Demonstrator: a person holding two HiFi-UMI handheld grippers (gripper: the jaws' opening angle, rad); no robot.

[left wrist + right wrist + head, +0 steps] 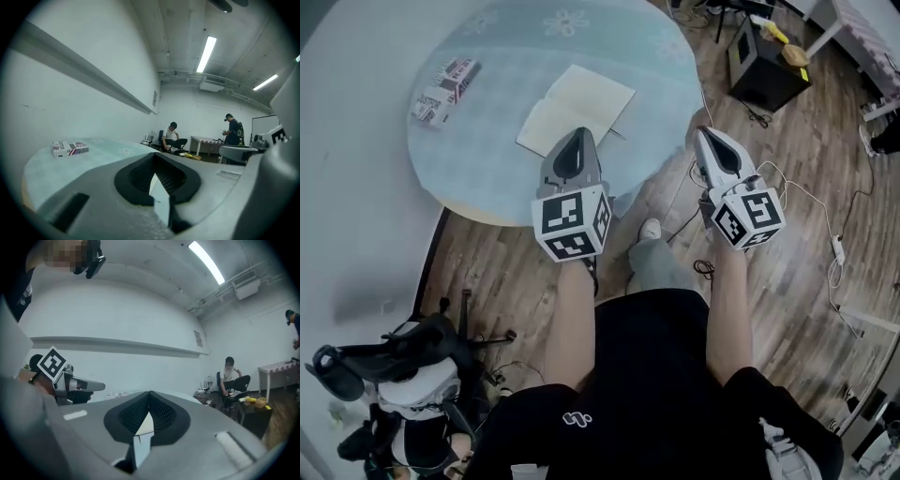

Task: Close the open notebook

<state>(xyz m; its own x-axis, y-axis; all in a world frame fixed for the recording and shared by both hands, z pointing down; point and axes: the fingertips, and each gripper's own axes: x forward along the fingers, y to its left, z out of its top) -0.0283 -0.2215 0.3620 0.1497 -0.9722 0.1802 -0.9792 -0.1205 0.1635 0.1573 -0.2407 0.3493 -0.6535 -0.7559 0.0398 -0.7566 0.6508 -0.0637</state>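
The open notebook point(577, 111) lies flat with cream pages up on the round pale-blue table point(487, 169), right of its middle. My left gripper point(578, 134) hangs over the notebook's near edge, its jaws shut with nothing held. My right gripper point(706, 131) is off the table's right edge, over the wooden floor, also shut and empty. In the left gripper view, a strip of the notebook point(159, 192) shows through the gap below the closed tips point(154, 155). The right gripper view shows the same between its closed tips point(150, 393), with the notebook point(143, 425) below them.
A printed card box point(445, 91) lies at the table's far left. A black box point(766, 67) and cables point(787, 192) sit on the floor to the right. An office chair point(403, 375) stands at the lower left. Two people point(171, 137) are far back in the room.
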